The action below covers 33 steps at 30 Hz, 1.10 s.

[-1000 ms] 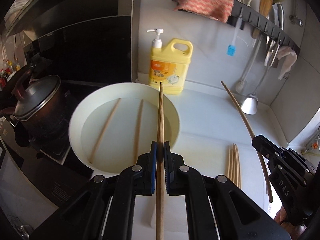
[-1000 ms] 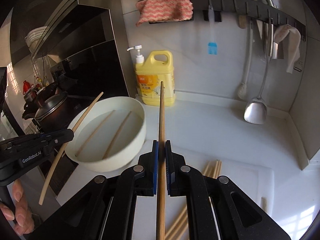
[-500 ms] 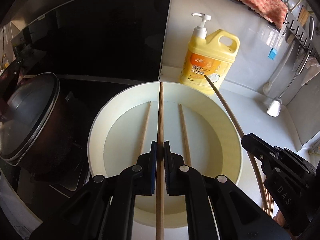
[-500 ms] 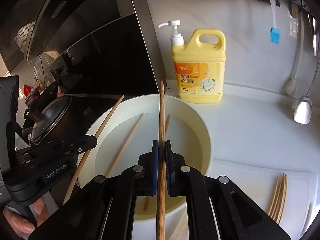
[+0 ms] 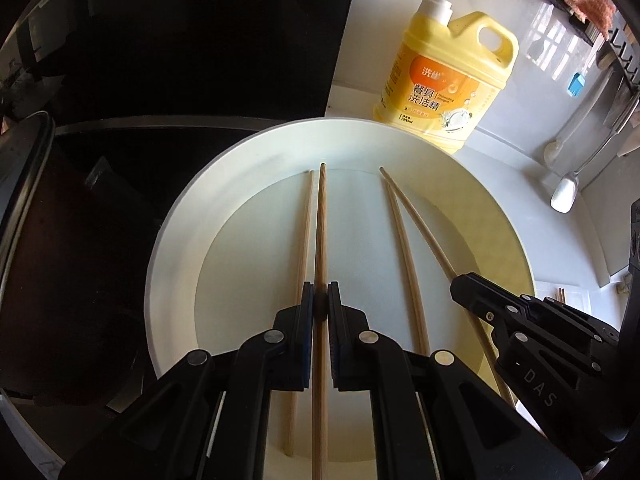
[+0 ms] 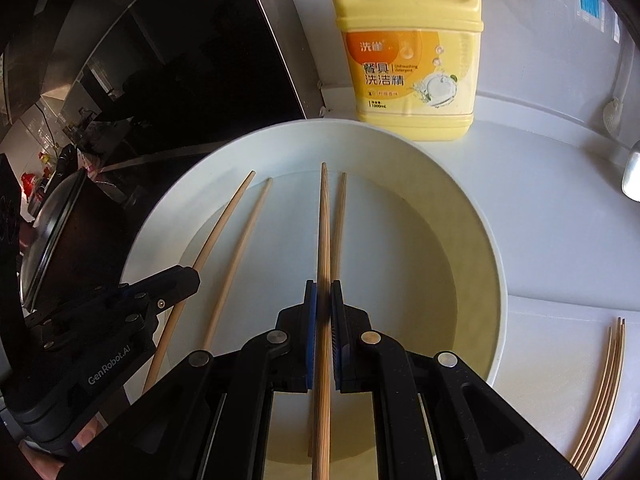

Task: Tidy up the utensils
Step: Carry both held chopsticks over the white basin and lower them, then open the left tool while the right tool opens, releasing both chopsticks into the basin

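Two black grippers, left and right, each clamp one wooden chopstick over a white basin, tips toward 12 o'clock. Step, as judged: depositing; next, lower, then release beside two loose chopsticks.

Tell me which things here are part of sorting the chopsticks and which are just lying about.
Part of the job:
- chopstick in left gripper
- chopstick in right gripper
- loose chopsticks in the bowl
- white bowl
- chopstick bundle on the counter

Just lying about:
- yellow soap bottle
- lidded pot
- hanging ladle
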Each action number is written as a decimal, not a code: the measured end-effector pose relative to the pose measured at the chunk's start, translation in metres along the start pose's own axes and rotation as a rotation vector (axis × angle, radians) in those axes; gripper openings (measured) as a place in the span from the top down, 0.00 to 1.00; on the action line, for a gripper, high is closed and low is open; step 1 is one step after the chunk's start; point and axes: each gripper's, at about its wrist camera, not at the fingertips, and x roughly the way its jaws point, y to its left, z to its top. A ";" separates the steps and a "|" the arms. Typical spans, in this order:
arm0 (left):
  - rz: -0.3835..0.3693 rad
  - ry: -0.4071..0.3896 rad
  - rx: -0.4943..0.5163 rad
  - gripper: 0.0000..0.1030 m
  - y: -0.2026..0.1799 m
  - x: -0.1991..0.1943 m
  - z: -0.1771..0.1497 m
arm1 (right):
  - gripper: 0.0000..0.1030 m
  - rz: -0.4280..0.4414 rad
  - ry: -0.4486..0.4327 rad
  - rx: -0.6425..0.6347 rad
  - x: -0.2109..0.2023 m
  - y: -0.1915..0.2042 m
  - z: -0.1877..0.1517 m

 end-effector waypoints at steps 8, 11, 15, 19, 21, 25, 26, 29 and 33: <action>-0.005 0.053 0.003 0.93 0.008 0.013 -0.002 | 0.93 -0.008 0.066 0.029 0.017 0.001 0.001; 0.003 0.070 0.009 0.92 0.009 0.016 -0.002 | 0.93 -0.012 0.090 0.034 0.022 0.001 0.000; 0.016 0.088 0.012 0.92 0.010 0.020 0.000 | 0.93 -0.012 0.120 0.044 0.027 0.002 -0.001; 0.023 0.092 0.014 0.92 0.011 0.021 0.002 | 0.93 -0.018 0.130 0.042 0.030 0.002 -0.001; 0.036 0.076 0.023 0.90 0.010 0.016 0.002 | 0.91 -0.030 0.120 0.040 0.027 0.002 -0.001; 0.068 0.038 0.016 0.36 0.012 0.002 0.004 | 0.88 -0.049 0.082 0.023 0.015 0.001 0.001; 0.073 0.024 0.009 0.34 0.014 -0.003 0.005 | 0.86 -0.049 0.072 0.024 0.011 -0.001 0.001; 0.088 0.015 0.000 0.33 0.017 -0.012 0.006 | 0.81 -0.059 0.048 0.023 -0.002 -0.005 0.000; 0.101 -0.003 -0.017 0.27 0.021 -0.024 0.005 | 0.78 -0.061 0.016 0.028 -0.018 -0.009 -0.005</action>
